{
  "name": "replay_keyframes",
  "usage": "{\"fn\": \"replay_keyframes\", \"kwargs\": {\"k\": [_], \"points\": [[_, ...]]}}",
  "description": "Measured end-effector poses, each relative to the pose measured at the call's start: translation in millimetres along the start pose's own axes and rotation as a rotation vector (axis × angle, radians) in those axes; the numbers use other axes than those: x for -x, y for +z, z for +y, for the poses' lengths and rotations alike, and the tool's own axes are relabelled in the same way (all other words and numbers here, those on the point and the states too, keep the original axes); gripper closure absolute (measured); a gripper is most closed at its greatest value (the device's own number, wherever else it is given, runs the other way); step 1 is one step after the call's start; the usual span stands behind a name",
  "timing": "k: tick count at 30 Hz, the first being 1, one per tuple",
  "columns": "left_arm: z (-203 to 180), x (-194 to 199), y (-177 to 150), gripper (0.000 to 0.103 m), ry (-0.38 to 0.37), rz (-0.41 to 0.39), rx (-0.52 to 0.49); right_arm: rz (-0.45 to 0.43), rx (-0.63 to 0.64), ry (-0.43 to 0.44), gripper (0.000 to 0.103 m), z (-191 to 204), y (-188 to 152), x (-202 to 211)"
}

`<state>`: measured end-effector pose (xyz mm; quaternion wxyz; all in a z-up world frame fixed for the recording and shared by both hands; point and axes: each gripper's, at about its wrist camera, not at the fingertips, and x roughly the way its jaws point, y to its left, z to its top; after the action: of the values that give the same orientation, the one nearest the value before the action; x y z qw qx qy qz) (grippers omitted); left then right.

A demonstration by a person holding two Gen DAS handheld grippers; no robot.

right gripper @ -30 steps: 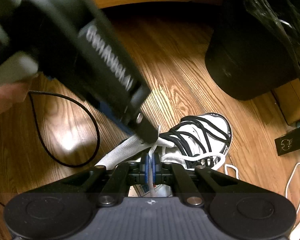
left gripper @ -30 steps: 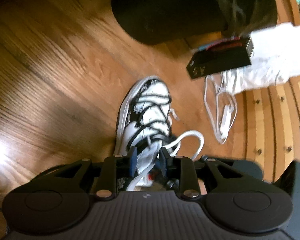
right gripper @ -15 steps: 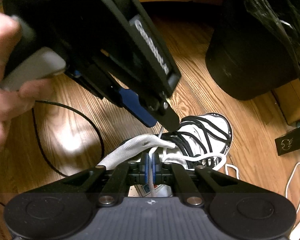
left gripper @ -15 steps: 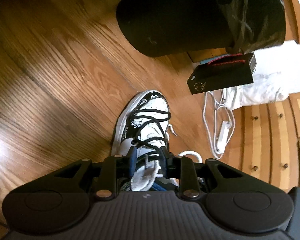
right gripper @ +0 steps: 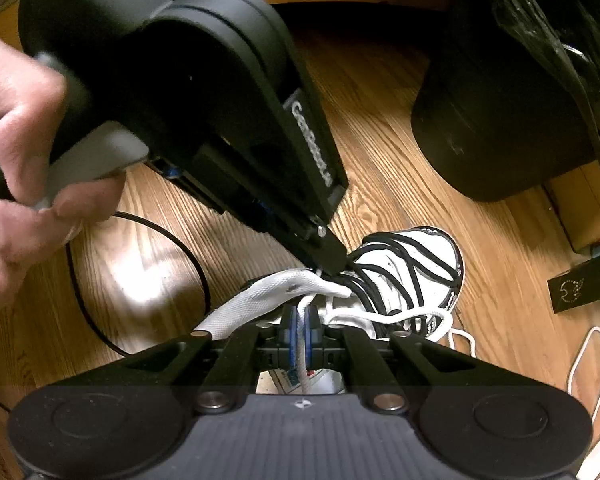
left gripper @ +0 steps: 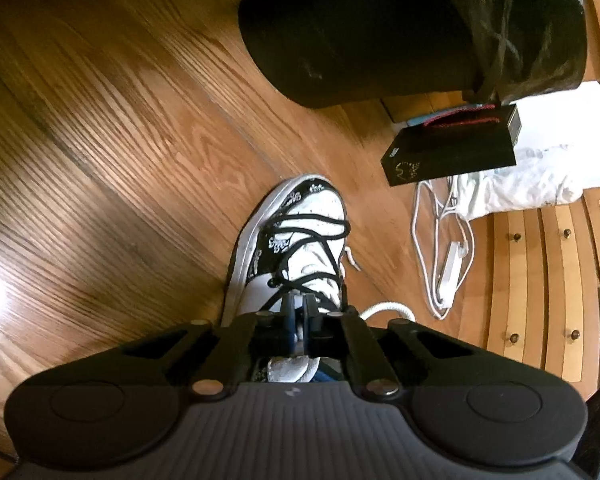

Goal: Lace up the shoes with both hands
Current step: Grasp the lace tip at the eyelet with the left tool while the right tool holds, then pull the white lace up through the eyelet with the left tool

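Right gripper (right gripper: 299, 317) clamped on the white lace (right gripper: 302, 354), blue pads pressed to either side of the strand, which runs straight down between them. Left gripper (left gripper: 299, 307) nearly closed just above the sneaker's throat, tips down at the top of the black lacing; from its own camera, cannot tell what sits in the narrow gap. From the right wrist view, left gripper (right gripper: 327, 258) seen slanting in from upper left, black tip touching the spot where the white tongue (right gripper: 278, 292) meets the black laces (right gripper: 400, 268), gripped by a bare hand (right gripper: 24, 184).

One sneaker (left gripper: 296, 236), white with black trim, standing on the wood floor (left gripper: 120, 140), toe pointing away from both cameras. Two sets of lacing on it: black, crisscrossed up the front; white, looping loose off the sneaker's right side (right gripper: 420, 316).

Left of the sneaker, one thin black cable (right gripper: 140, 224) curved on the floor. Beyond the toe, one large black bin (left gripper: 360, 32) lined with a black plastic bag. Right of the sneaker, one black box (left gripper: 452, 152), one coil of white cord (left gripper: 440, 248), one crumpled white cloth (left gripper: 520, 184), and wooden drawers (left gripper: 540, 280) with small round knobs.
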<state>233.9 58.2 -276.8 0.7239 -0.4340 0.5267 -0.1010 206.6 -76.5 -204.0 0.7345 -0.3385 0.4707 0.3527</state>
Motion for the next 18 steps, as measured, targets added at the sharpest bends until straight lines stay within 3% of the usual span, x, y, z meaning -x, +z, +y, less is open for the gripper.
{"fn": "replay_keyframes", "kwargs": {"k": [13,18], "points": [[-8,6,-1,0.1,0.026,-0.03,-0.062,-0.028,-0.015,0.01,0.096,-6,-1,12],[-9,17,7,0.1,0.031,-0.088,-0.059,-0.066,-0.099,0.013,0.096,-25,-5,23]]}}
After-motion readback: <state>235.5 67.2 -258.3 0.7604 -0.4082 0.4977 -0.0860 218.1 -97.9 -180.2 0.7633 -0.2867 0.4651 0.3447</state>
